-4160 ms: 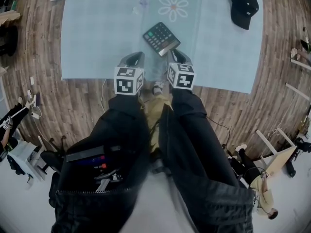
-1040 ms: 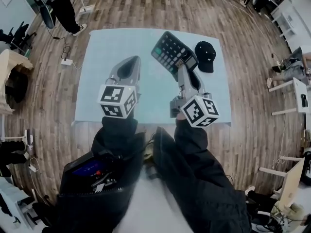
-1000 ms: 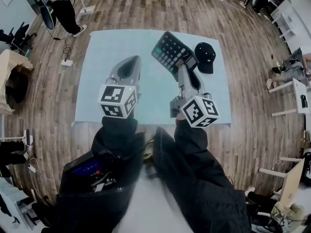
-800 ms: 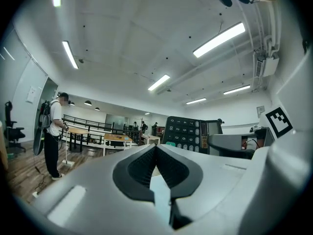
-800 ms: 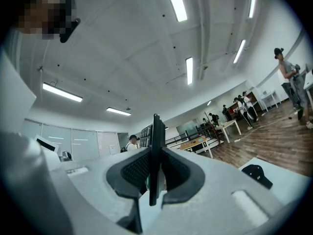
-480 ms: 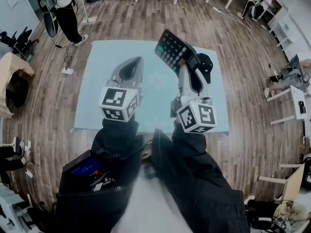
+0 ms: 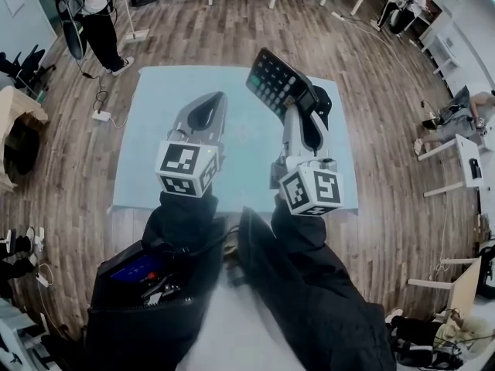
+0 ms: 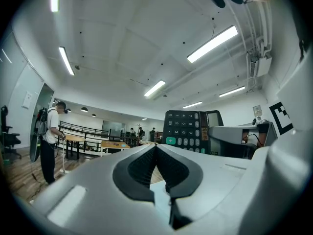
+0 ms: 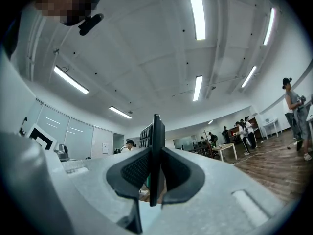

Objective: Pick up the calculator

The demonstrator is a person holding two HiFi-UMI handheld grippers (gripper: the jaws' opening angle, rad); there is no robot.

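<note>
Change since earlier frames: calculator (image 7: 280,83), formerly flat on the blue mat (image 7: 155,141), now lifted clear of it; both grippers have risen slightly in the last second.

Head view: right gripper (image 7: 297,111) grasps the calculator by its near edge; keypad tilts up and away, above the mat's far half. Left gripper (image 7: 217,97) hangs beside it, apart from the calculator. Black cap (image 7: 324,99) partly hidden behind the right gripper.

Left gripper view: jaws closed tip to tip, nothing between them; calculator (image 8: 188,131) upright beyond, to the right.

Right gripper view: calculator (image 9: 156,146) seen edge-on, clamped between both pads (image 9: 131,171), standing above the jaw tips.
</note>
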